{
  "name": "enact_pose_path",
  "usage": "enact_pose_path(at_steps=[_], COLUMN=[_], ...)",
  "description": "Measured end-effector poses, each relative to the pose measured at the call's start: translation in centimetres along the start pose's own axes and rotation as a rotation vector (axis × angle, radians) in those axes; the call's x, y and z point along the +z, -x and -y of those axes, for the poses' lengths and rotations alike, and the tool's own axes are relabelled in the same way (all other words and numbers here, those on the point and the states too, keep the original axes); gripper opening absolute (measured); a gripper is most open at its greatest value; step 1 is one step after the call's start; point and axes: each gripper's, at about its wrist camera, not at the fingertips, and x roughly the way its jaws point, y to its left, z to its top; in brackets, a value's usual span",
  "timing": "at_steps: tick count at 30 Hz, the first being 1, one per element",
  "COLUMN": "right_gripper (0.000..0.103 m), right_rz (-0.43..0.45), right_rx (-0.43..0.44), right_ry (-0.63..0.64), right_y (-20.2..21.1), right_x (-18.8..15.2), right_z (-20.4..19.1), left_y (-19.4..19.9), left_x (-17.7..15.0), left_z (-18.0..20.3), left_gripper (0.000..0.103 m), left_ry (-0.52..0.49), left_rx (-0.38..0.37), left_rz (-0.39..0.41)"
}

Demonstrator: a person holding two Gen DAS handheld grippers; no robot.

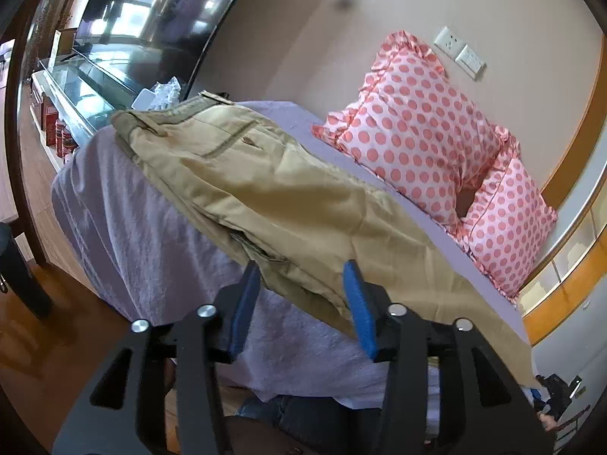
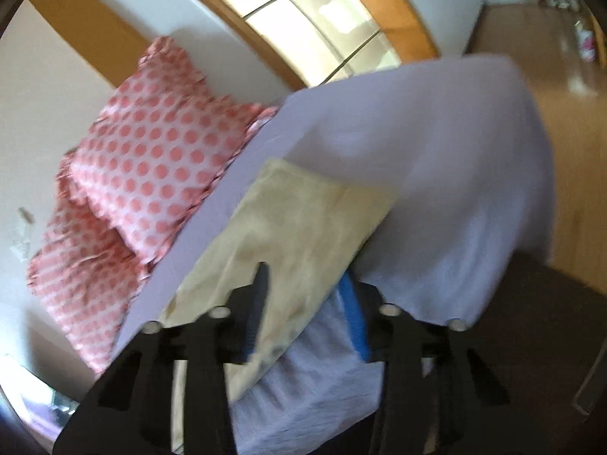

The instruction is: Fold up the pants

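Khaki pants are laid along the bed edge. The left hand-held gripper is parted around cloth; the right hand-held gripper likewise, ungripped. A shallow grip risks a slip.

The bed has a soft purple sheet on it. The sheet hangs down over the edge of the bed at the front and at the corner. A pair of tan pants lies flat on the sheet, along the near side of the bed, with the pocket facing up. Part of the pants sticks out past the edge. Two pink pillows with red dots sit at the far side of the bed, leaning on the wall, near the pants.
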Motion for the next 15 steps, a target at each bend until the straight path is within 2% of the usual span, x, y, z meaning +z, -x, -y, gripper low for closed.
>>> enact_pose_path(at_steps=[1, 2, 3, 5, 7, 10, 13, 15], right_gripper=[0.030, 0.013, 0.009, 0.006, 0.005, 0.005, 0.005, 0.005], right_rz=[0.002, -0.005, -0.011, 0.008, 0.032, 0.031, -0.019, -0.098], right_rx=[0.012, 0.030, 0.057, 0.092, 0.119, 0.247, 0.444, 0.594], right_ry=[0.026, 0.037, 0.040, 0.068, 0.119, 0.202, 0.348, 0.472], right_y=[-0.2, -0.6, -1.0, -1.4, -1.6, -1.6, -1.2, -0.6], right_x=[-0.4, -0.7, -0.9, -0.8, -0.6, -0.7, -3.6, -7.8], right_z=[-0.3, -0.5, -0.5, -1.1, -2.8, -8.4, -16.7, -22.7], left_y=[-0.1, -0.2, -0.2, -0.4, -0.4, -0.1, 0.3, 0.6], left_x=[0.0, 0.0, -0.1, -0.2, -0.4, -0.7, -0.9, -1.0], left_z=[-0.1, -0.1, -0.2, -0.4, -0.5, -0.6, -0.3, 0.0], left_gripper=[0.048, 0.049, 0.049, 0.050, 0.056, 0.066, 0.080, 0.085], left_ry=[0.001, 0.002, 0.006, 0.014, 0.015, 0.007, 0.004, -0.007], left_rx=[-0.003, -0.005, -0.008, -0.026, -0.035, -0.048, -0.042, -0.037], left_rz=[0.001, -0.001, -0.004, -0.010, -0.011, 0.002, 0.023, 0.035])
